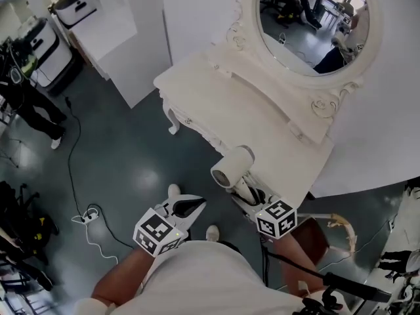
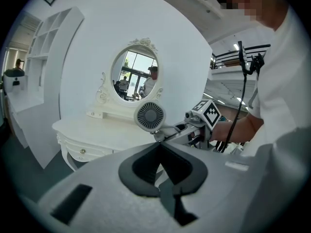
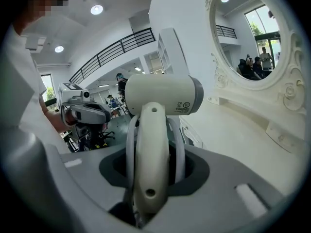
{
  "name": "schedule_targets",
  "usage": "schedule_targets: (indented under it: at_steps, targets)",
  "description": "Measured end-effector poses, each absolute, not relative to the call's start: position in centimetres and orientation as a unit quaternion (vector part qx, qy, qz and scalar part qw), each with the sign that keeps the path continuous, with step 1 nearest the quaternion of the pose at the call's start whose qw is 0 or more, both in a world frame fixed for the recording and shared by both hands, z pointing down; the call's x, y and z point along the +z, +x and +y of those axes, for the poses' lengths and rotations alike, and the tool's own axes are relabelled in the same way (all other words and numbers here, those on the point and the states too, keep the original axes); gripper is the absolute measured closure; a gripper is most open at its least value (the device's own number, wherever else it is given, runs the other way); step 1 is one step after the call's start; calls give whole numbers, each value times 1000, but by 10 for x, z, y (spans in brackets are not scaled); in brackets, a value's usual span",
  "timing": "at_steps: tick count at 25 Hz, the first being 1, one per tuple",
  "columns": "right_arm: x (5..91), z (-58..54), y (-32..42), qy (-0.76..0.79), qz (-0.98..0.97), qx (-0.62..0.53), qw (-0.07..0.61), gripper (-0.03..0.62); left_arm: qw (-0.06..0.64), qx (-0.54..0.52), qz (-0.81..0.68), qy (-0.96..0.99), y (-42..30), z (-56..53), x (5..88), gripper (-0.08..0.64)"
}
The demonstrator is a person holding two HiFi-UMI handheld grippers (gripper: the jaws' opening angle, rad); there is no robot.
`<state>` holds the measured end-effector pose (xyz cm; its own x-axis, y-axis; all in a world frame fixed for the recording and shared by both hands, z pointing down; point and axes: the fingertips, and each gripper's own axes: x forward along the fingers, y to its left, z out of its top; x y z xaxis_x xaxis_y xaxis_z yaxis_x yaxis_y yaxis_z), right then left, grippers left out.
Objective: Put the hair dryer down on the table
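Presently, the right hand-held gripper [image 3: 153,152] is clamped on the handle of the white hair dryer [image 3: 163,95]. Its jaws press the handle from either side, and the cord [image 3: 130,144] loops alongside. The dryer is held aloft, barrel crosswise above the jaws, at the front edge of the white dressing surface [image 1: 223,104]; it does not rest on that surface. The left hand-held gripper [image 2: 158,147] hangs just beside it over the dark floor [image 1: 125,169], jaws drawn together with nothing between them. The dryer's round rear grille faces this gripper. An oval mirror [image 1: 308,18] in a carved frame stands at the back of the surface.
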<state>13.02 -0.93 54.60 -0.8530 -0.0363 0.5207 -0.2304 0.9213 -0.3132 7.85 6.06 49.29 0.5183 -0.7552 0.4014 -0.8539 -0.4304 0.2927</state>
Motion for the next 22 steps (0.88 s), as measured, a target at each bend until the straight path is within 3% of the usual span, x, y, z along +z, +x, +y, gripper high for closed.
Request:
schedule_targets:
  at_steps: [15, 22]
  targets:
    - [560, -146, -63, 157, -928, 190, 278, 439, 229, 111, -418, 872, -136, -53, 486, 558]
    - [592, -234, -134, 134, -925, 176, 310, 439, 237, 99, -448, 856, -184, -106, 485, 558]
